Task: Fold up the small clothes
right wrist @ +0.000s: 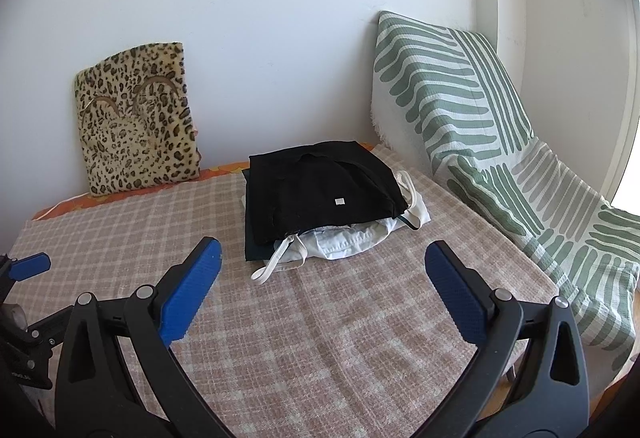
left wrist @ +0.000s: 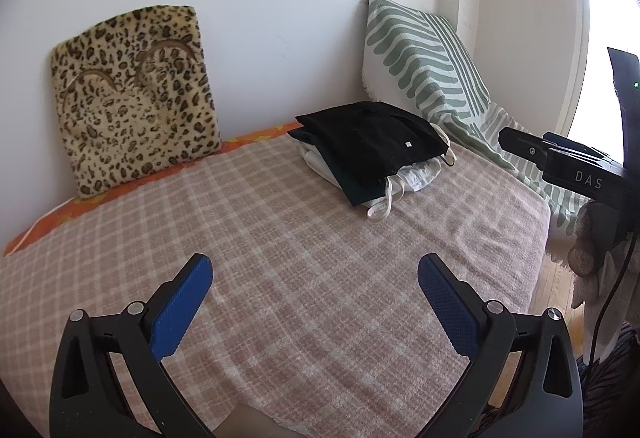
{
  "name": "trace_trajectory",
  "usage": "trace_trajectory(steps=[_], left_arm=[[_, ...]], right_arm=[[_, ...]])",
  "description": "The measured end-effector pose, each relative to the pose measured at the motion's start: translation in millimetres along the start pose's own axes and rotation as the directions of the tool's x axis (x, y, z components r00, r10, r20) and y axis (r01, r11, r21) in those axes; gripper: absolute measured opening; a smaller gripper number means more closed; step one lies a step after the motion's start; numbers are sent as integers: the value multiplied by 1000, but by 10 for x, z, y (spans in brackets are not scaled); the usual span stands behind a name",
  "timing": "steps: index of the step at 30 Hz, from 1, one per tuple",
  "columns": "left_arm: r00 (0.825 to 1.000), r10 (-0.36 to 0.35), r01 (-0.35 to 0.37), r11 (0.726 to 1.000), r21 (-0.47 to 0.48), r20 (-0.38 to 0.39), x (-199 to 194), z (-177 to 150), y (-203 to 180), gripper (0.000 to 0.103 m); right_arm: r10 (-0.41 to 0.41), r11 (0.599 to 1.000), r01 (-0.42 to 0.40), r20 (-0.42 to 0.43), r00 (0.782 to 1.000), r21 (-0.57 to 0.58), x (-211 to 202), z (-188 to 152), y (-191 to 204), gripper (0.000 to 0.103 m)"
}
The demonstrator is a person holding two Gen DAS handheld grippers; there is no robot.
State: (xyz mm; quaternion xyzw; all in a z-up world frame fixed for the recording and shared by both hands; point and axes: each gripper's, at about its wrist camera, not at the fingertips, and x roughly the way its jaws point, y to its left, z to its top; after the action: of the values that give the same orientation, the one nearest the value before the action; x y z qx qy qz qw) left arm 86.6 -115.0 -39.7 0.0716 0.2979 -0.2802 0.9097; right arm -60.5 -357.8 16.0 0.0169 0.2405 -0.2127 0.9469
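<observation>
A stack of folded small clothes [left wrist: 372,146] [right wrist: 324,194] lies toward the back of the bed. A black garment with a small white tag is on top, with dark and white pieces under it and white straps sticking out at the front. My left gripper [left wrist: 314,274] hovers open over bare blanket, well short of the stack. My right gripper [right wrist: 322,258] is open too, its blue pads spread wide just in front of the stack, touching nothing. Part of the right gripper [left wrist: 560,158] shows at the right edge of the left wrist view.
The bed is covered with a pink and white checked blanket [left wrist: 280,238] [right wrist: 320,338]. A leopard-print cushion [left wrist: 136,94] [right wrist: 136,118] leans on the white wall at the back left. A green-striped white pillow [left wrist: 424,54] [right wrist: 460,110] stands at the right; wooden floor [left wrist: 556,286] lies beyond the bed's right edge.
</observation>
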Motion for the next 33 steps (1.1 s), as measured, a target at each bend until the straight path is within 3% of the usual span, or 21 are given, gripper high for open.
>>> trace_trajectory(steps=[33], left_arm=[[1000, 19, -18, 1000, -8, 24, -73, 20, 25, 102]], right_arm=[[4, 1000, -4, -10, 1000, 5, 18, 12, 39, 103]])
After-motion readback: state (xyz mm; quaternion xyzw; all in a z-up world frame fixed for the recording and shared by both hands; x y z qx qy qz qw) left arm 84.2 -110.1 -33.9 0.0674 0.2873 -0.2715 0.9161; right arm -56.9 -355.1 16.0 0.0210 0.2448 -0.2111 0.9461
